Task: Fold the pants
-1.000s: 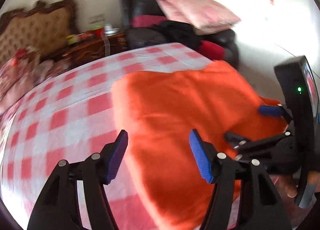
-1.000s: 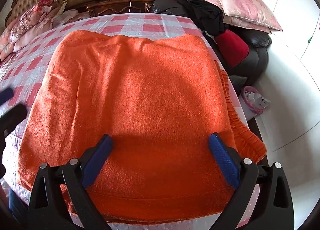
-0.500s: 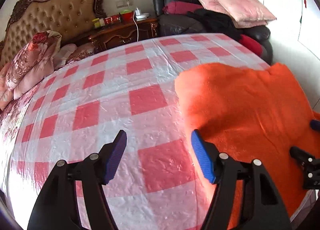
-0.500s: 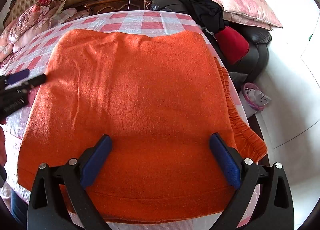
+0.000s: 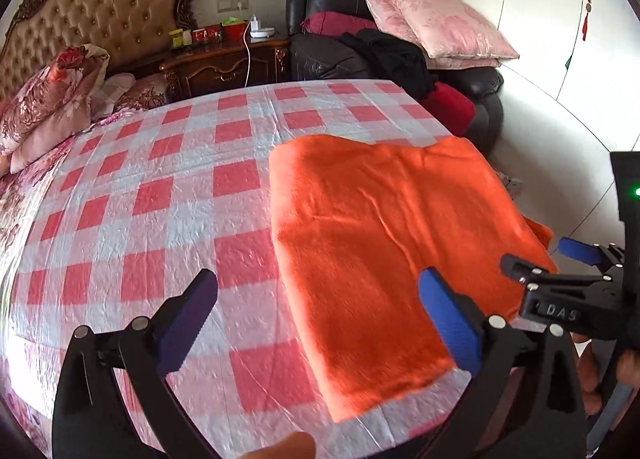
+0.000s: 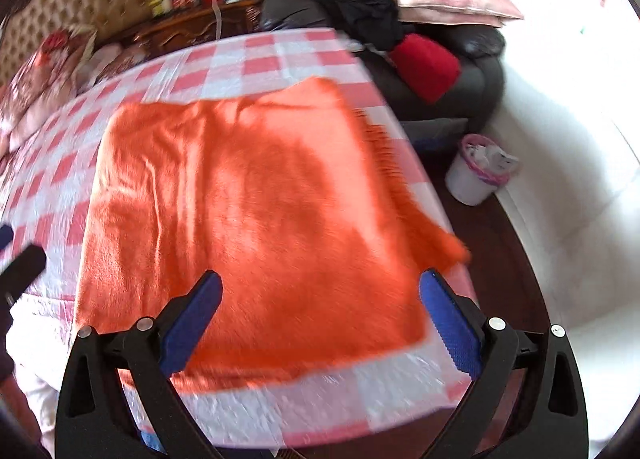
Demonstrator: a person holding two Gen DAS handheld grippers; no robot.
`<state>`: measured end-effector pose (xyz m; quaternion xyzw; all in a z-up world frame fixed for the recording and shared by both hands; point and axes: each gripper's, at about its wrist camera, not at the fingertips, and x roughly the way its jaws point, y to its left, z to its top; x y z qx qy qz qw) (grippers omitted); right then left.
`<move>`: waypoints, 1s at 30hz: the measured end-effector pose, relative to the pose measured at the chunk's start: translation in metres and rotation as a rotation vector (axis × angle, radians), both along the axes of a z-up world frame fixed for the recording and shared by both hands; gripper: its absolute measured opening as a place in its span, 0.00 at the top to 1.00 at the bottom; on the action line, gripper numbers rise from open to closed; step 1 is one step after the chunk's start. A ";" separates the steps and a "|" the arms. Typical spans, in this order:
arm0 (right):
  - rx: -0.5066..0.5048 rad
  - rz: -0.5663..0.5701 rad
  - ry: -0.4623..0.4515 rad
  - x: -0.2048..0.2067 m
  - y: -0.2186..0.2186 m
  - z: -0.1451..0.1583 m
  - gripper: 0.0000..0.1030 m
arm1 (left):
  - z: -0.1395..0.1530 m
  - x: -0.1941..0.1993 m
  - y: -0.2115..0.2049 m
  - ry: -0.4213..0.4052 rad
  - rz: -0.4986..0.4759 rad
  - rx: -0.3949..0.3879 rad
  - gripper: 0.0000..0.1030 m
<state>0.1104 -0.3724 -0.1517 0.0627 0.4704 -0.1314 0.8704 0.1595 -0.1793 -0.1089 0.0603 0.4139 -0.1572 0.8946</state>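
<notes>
the orange pants [image 5: 384,251] lie flat in a folded rectangle on the checked bedspread [image 5: 168,195], close to the near corner of the bed, one edge running along the side toward the black sofa [image 5: 332,55]. the left gripper [image 5: 320,323] hangs above the bedspread just beside the pants' left edge, jaws opening wide, nothing between them. over on the other side, the right gripper [image 6: 320,323] hovers above the near hem, jaws spread apart and empty too, no pad pressing on cloth.

so both claws are off the fabric. the risk now: the elasticated edge [image 6: 384,147] sits right at the bed's side, and a careless pinch or drag toward that side could pull the stack over the edge. a grab that catches only the top layer would peel the fold open. the fleece looks thick, so a shallow bite may slip. the two grippers are near each other and could collide.
</notes>
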 end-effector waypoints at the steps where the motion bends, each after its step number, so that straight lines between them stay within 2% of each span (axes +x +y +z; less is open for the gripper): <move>1: -0.007 -0.015 -0.001 -0.005 -0.002 0.004 0.07 | 0.003 -0.005 -0.002 -0.005 -0.008 -0.001 0.02; 6: -0.034 -0.058 -0.020 -0.032 -0.013 0.023 0.07 | 0.018 -0.026 -0.014 -0.022 -0.021 0.007 0.02; 11: -0.029 -0.077 -0.044 -0.050 -0.019 0.036 0.07 | 0.023 -0.035 -0.017 0.006 -0.030 -0.005 0.02; 20: -0.029 -0.072 -0.080 -0.063 -0.018 0.050 0.07 | 0.031 -0.046 -0.016 -0.010 -0.024 -0.003 0.02; 30: -0.024 -0.068 -0.084 -0.065 -0.017 0.051 0.07 | 0.035 -0.049 -0.018 -0.010 -0.027 -0.005 0.02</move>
